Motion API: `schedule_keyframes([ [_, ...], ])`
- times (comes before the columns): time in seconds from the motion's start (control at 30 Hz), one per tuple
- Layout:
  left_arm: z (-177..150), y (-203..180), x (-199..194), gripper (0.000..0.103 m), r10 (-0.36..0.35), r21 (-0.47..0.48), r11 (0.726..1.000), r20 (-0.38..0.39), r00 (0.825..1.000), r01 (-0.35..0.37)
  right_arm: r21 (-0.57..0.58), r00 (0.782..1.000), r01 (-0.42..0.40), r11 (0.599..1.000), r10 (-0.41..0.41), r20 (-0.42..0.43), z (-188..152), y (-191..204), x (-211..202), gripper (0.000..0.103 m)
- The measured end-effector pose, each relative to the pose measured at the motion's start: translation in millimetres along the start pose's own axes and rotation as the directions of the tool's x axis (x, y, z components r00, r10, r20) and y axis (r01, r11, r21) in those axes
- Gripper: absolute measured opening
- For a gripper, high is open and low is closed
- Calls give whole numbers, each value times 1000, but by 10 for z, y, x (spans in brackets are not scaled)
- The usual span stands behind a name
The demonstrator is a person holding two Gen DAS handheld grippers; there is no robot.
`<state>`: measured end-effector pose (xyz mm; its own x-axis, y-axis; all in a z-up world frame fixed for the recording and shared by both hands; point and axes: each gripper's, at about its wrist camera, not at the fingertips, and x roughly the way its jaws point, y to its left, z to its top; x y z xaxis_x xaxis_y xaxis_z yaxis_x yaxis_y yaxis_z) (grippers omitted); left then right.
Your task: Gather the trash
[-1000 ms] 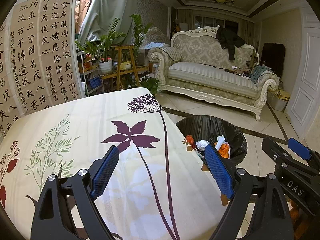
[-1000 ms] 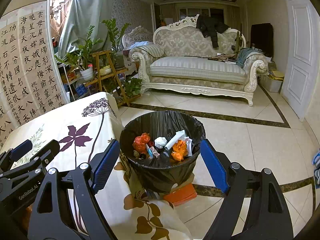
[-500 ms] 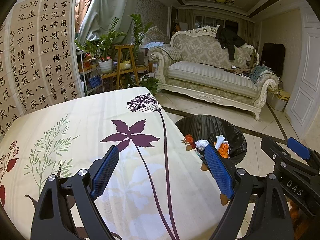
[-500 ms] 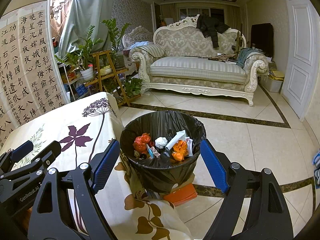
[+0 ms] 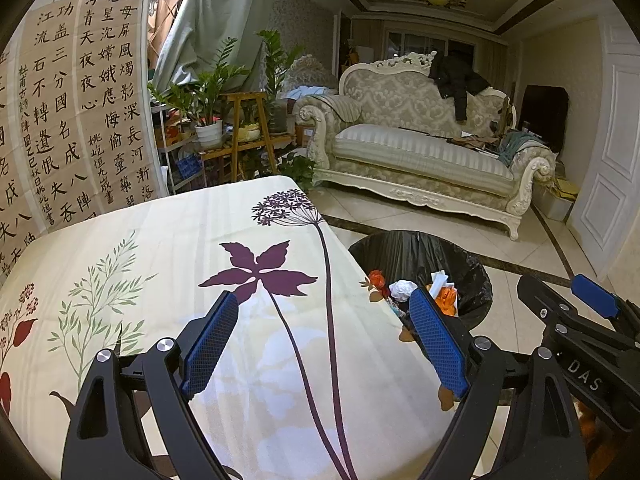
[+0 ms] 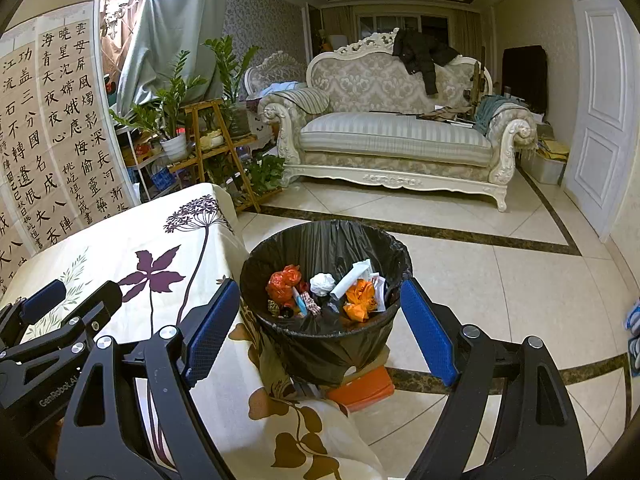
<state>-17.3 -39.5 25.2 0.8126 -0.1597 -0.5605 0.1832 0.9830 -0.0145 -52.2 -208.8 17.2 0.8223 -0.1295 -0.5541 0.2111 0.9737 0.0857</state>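
Holding both grippers unmoved since the earlier frame, I note left gripper (image 5: 324, 344) over the table (image 5: 168, 240), right gripper (image 6: 320, 320) above the bin (image 6: 324, 344) holding trash (image 6: 324, 290), both spread, empty.

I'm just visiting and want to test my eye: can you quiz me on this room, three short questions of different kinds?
1. True or false: the left gripper holds a piece of trash.
2. The black-lined trash bin stands: A) on the sofa, B) on the floor beside the table, C) on the table.
3. Fill in: the white crumpled paper lies ___ the bin.

Key: 1 false, the jaws of both grippers, the right gripper too, stand open and empty. 2 B. 3 inside.
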Motion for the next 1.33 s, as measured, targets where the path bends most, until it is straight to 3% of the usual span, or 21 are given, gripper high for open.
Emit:
schedule_keyframes([
  [1.0, 68, 16, -50, 85, 1, -4, 1000, 20, 1000, -1, -3, 1000, -2, 1000, 2, -3, 6, 29, -3, 81],
  [1.33, 84, 150, 52, 85, 4, -34, 999, -14, 1000, -5, -26, 1000, -15, 1000, 15, -15, 17, 262, 70, 81],
])
